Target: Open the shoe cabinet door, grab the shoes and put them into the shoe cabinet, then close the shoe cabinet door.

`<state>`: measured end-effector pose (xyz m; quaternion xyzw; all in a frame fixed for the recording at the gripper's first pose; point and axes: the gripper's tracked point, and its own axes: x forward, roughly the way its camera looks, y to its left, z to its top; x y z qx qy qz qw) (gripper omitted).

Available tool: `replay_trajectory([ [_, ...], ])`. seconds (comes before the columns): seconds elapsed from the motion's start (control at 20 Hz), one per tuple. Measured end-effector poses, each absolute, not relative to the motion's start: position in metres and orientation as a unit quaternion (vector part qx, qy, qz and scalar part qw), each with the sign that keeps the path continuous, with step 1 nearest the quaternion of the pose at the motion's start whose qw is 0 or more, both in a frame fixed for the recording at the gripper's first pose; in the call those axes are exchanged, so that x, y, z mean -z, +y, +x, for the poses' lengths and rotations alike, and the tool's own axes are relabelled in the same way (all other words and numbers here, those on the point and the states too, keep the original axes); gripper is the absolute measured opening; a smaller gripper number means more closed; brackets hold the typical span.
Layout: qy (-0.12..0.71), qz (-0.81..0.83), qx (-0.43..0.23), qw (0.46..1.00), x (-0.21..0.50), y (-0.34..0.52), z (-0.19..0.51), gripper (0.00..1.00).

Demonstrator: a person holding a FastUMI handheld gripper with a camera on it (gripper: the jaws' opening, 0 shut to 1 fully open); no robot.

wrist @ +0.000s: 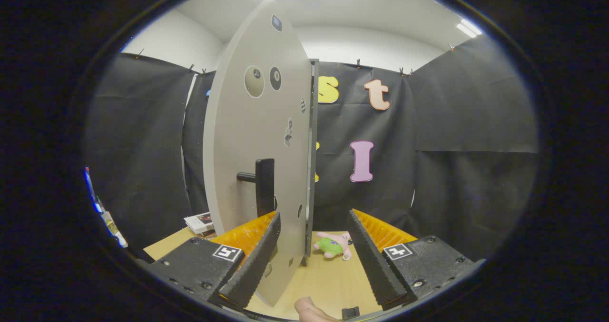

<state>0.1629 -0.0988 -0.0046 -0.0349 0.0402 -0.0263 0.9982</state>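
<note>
The tool, fingers spread, faces the ajar pale grey flat cabinet door; opening step underway, next likely swinging it wider.

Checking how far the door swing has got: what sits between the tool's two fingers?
In the gripper view, the open tool straddles the grey cabinet door's free edge; beyond it are bare wooden tabletop and a small plush toy.

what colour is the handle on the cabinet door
Black, on the pale grey door; the handle shows best in the gripper view, just beyond the open gripper.
</note>
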Motion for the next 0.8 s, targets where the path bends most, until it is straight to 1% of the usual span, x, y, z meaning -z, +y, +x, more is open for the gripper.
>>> replay_trajectory([
  [0.4, 0.044, -0.027, -0.004, 0.999, 0.011, -0.026, 0.187, 0.94],
  [0.6, 0.045, -0.019, -0.018, 0.999, 0.008, 0.015, 0.220, 0.94],
  [0.7, 0.048, -0.018, -0.035, 0.998, 0.007, 0.043, 0.242, 0.93],
  [0.8, 0.070, -0.011, -0.062, 0.996, 0.019, 0.064, 0.258, 0.96],
])
